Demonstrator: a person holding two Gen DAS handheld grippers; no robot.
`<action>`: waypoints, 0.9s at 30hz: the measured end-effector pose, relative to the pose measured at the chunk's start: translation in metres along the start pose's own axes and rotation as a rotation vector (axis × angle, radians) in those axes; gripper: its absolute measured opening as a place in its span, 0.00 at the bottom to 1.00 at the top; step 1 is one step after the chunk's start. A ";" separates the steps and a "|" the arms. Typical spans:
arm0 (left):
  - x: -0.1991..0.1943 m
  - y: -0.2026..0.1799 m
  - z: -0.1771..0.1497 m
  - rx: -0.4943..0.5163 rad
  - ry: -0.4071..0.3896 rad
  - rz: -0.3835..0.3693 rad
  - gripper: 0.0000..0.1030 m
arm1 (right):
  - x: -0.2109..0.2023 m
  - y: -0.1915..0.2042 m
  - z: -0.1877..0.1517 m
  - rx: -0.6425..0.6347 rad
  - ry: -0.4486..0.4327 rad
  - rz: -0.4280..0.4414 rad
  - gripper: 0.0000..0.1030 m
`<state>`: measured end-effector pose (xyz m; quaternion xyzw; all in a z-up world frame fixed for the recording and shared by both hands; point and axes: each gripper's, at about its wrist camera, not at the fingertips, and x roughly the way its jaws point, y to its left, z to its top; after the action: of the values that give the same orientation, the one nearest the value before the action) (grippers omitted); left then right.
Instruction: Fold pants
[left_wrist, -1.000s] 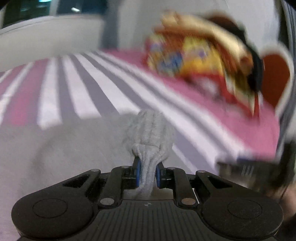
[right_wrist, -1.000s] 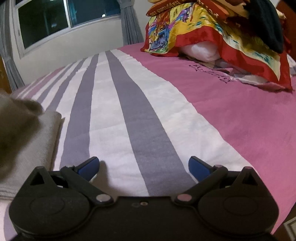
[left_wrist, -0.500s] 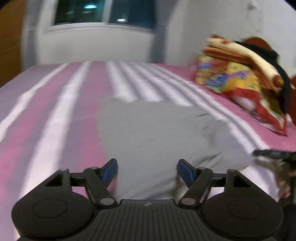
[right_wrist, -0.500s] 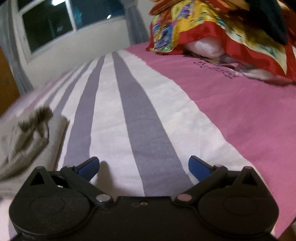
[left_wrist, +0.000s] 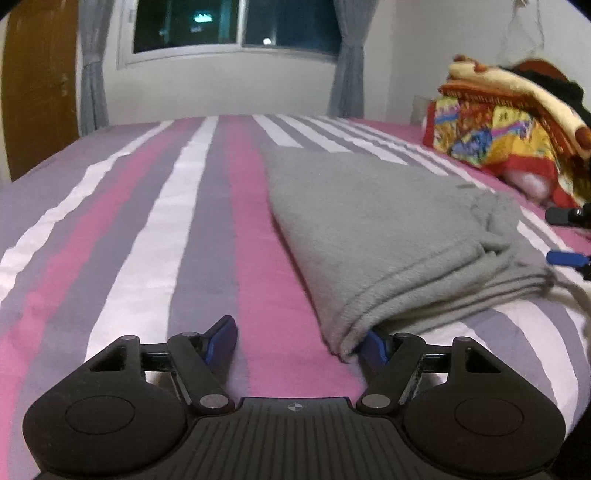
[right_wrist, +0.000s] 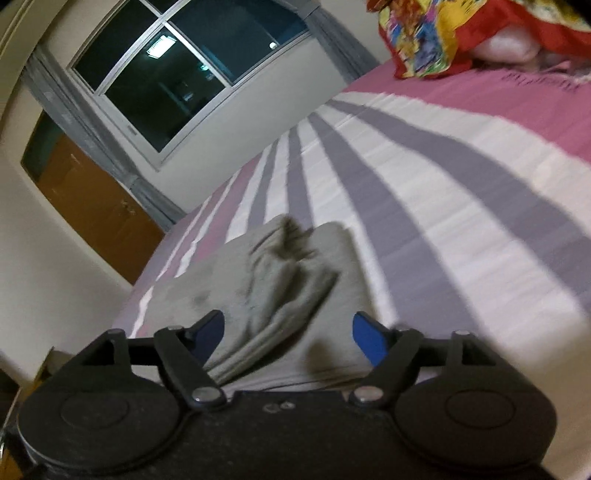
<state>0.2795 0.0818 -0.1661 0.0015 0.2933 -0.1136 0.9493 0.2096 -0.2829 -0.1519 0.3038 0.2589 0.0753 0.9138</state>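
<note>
Right wrist: right claw (right_wrist: 288, 338) closing, astride pants (right_wrist: 280, 280).

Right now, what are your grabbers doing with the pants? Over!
Left gripper open, holding nothing. Right gripper closing, grey pants between its jaws, not yet pinched. Pants lie folded on the striped bedsheet. Nothing in the way.

Folded pants (left_wrist: 388, 236) lie on the bed (left_wrist: 147, 229), pillow pile (left_wrist: 509, 136) behind to their right, window (left_wrist: 236, 26) beyond, left tool (left_wrist: 299, 343) at their near corner, perhaps touching.
</note>
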 end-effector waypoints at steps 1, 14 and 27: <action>0.002 0.003 -0.003 -0.018 -0.001 -0.007 0.70 | 0.005 0.002 -0.001 0.004 0.008 0.007 0.77; 0.029 0.036 -0.014 -0.294 -0.005 -0.133 0.70 | 0.062 0.038 0.026 -0.053 0.068 -0.120 0.36; 0.035 0.026 -0.014 -0.267 -0.007 -0.118 0.72 | 0.020 0.009 -0.001 -0.051 0.040 -0.113 0.35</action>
<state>0.3054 0.1006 -0.1990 -0.1424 0.3019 -0.1291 0.9338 0.2264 -0.2689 -0.1556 0.2638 0.2919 0.0361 0.9186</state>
